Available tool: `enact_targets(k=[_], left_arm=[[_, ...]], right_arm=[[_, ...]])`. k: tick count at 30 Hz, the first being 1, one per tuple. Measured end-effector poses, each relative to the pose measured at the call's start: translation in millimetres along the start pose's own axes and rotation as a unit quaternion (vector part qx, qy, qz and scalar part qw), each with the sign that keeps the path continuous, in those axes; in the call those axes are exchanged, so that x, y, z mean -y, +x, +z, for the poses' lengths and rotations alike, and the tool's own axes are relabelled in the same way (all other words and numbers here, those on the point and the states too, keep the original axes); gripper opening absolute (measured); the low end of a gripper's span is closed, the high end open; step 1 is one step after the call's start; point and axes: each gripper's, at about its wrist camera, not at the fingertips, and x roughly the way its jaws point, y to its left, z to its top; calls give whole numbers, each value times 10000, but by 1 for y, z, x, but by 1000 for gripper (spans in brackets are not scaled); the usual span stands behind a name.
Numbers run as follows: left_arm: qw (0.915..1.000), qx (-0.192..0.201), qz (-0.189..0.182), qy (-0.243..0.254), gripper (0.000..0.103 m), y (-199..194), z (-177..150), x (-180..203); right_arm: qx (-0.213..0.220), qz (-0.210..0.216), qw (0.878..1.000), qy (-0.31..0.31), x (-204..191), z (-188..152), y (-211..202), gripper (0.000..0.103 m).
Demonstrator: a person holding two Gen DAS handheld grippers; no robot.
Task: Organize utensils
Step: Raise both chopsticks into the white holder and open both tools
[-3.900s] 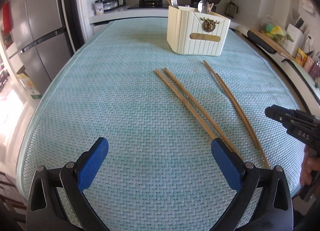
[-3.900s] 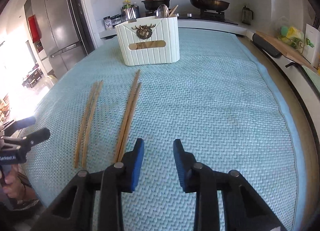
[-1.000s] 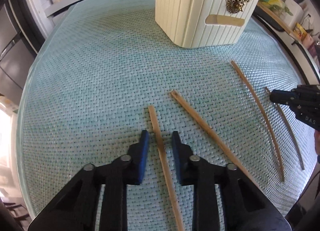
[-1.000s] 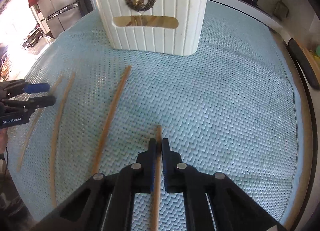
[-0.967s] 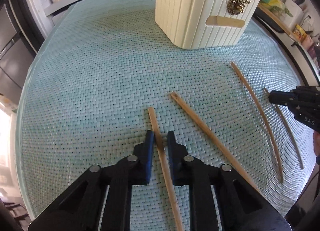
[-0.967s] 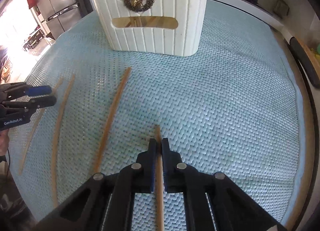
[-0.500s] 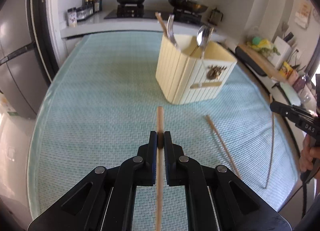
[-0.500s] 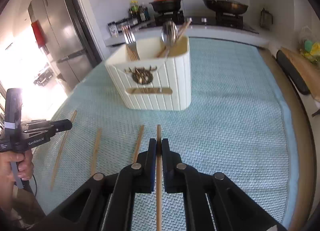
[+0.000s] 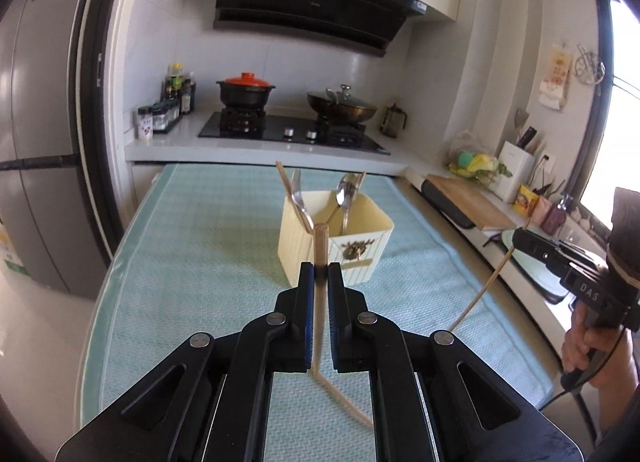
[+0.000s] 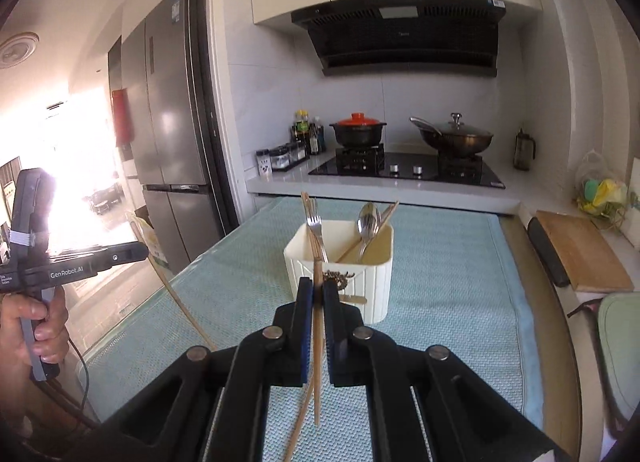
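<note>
My left gripper (image 9: 320, 268) is shut on a wooden chopstick (image 9: 320, 246) and holds it raised above the teal mat, in front of the cream utensil holder (image 9: 360, 246). My right gripper (image 10: 318, 286) is shut on another chopstick (image 10: 317, 346), also raised, short of the holder (image 10: 372, 282). The holder contains a fork (image 10: 314, 222), a spoon (image 10: 368, 222) and chopsticks. Each gripper shows in the other's view, the right one (image 9: 520, 238) and the left one (image 10: 140, 250), with its chopstick hanging down. Loose chopsticks lie on the mat (image 9: 344, 402) (image 10: 298, 426).
The teal mat (image 9: 200, 262) covers the table. Behind it is a stove with a red-lidded pot (image 9: 245, 92) and a wok (image 9: 342, 108). A cutting board (image 10: 580, 254) lies at the right counter. A fridge (image 10: 172, 142) stands at the left.
Both grippers closed on chopsticks on the mat and have lifted them well above it, tilting up so the kitchen wall and hood come into view.
</note>
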Motion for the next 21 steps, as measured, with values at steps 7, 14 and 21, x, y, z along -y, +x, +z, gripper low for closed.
enact_targets(k=[7,14,21], left_arm=[[9996,253,-133,34,4,-7,22,14],[9981,581,-172,141,4,-8,57,23],[9946,975,-139,325,4,17,112,36]], right_arm=[[254,-71,9996,39,2,19,-5,5],[548,-189,9983,-22,7,47,-9,5],[906,-292,9954,-98,18,101,8,5]])
